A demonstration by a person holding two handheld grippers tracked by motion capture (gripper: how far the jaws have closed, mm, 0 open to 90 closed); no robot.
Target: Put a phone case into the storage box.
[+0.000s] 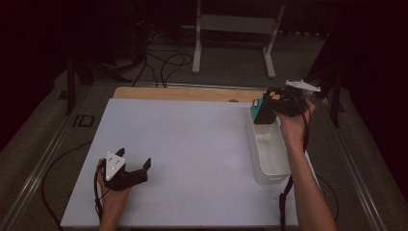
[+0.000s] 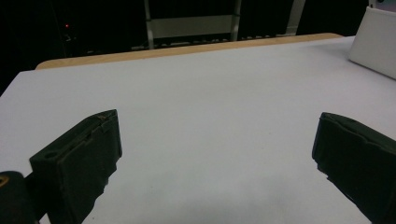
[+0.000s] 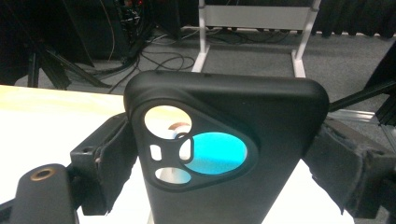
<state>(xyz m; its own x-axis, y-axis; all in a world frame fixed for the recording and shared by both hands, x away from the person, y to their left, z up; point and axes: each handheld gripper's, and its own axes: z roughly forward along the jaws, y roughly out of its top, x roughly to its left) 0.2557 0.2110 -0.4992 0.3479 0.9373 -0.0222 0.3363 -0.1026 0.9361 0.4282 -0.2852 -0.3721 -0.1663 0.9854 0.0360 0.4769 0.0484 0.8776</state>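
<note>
The broad white worktop [image 1: 192, 159] carried almost everything we saw, with a strip of pale wood [image 1: 183, 93] showing along its far edge. Against its right edge stood a long translucent white plastic bin [image 1: 267, 153], open at the top.

We held the right gripper [image 1: 269, 107] above the bin's far end, near the worktop's far right corner, its jaws clamped on the two long sides of a black rubbery phone case with a teal inner face [image 3: 233, 154]. In the right gripper view the case stood upright, the triangular camera cut-out toward us, and the teal showed through one of its holes. The case hung clear of the bin, touching neither wall nor floor as far as we could tell.

The left gripper [image 1: 132, 171] rested near the worktop's near left corner, jaws wide apart over bare surface with nothing between them.

We judged the step to be carrying the case at the bin. To do it well we needed a steady squeeze, since soft sides can bow and slip, and a level, unhurried path clear of the bin's rim.
</note>
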